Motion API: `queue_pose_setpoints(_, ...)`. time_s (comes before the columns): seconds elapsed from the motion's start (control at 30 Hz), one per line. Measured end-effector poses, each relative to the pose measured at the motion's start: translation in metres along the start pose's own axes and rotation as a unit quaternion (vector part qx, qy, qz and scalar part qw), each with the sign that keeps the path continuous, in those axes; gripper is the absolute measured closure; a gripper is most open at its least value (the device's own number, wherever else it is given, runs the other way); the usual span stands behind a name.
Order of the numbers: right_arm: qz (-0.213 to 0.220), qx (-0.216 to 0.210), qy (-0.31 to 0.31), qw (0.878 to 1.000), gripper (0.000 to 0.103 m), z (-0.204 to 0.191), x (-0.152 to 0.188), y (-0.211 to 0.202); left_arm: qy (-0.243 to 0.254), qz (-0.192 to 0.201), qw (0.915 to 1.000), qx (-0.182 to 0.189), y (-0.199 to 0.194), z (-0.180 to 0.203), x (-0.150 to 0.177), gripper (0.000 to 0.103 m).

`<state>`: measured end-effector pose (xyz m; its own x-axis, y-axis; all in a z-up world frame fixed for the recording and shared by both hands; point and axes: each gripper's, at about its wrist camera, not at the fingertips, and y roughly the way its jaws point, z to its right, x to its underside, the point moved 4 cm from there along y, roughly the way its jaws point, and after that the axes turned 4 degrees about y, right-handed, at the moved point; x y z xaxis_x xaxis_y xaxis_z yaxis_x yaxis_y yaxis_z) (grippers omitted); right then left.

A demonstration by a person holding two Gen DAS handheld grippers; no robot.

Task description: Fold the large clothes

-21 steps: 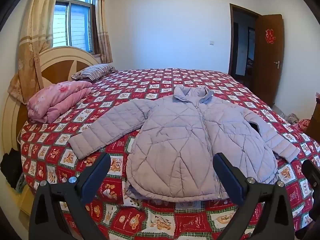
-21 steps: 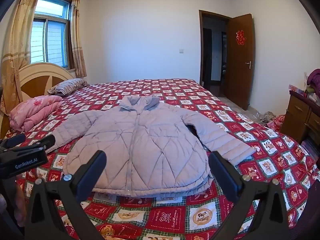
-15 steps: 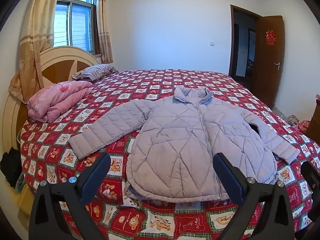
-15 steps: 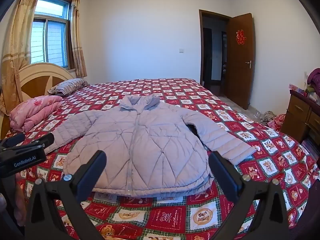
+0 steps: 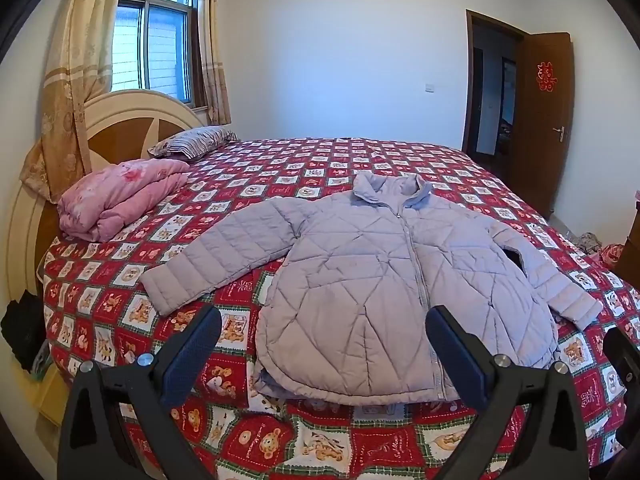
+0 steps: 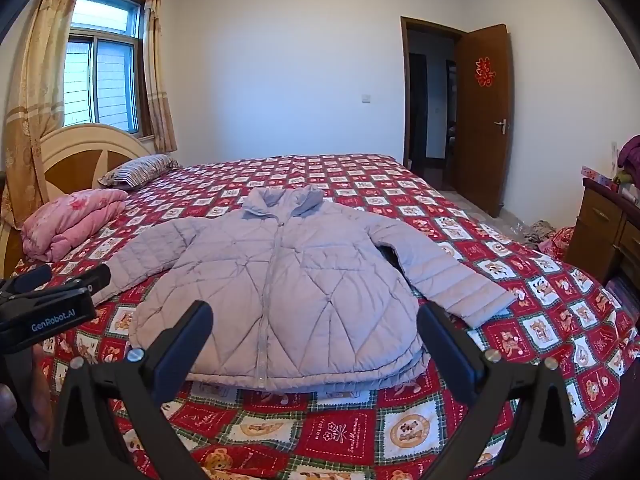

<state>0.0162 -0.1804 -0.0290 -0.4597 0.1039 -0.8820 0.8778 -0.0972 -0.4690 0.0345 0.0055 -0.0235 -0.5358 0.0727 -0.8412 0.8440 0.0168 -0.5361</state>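
A folded pink quilt (image 5: pixel 120 196) sat at the bed's (image 5: pixel 320 440) left. The lilac jacket (image 5: pixel 384 276) lay flat mid-bed, sleeves spread. The left hand-held gripper (image 5: pixel 322 344) and right hand-held gripper (image 6: pixel 314 336) hung spread wide before its hem, empty.

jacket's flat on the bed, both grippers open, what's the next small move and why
Probably bring the left gripper forward to the left sleeve cuff. The lilac jacket lies zipped and spread, sleeves out, nothing folded; both grippers, the right gripper too, hang open short of it.
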Motion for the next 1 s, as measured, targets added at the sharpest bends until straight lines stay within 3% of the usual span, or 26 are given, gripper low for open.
queue_pose_setpoints(1.0, -0.003, -0.004, 0.0, 1.0, 0.0, 0.0006, -0.0008, 0.0008, -0.008, -0.003, 1.0, 0.003, 0.0028, -0.0014, -0.0004, 0.001)
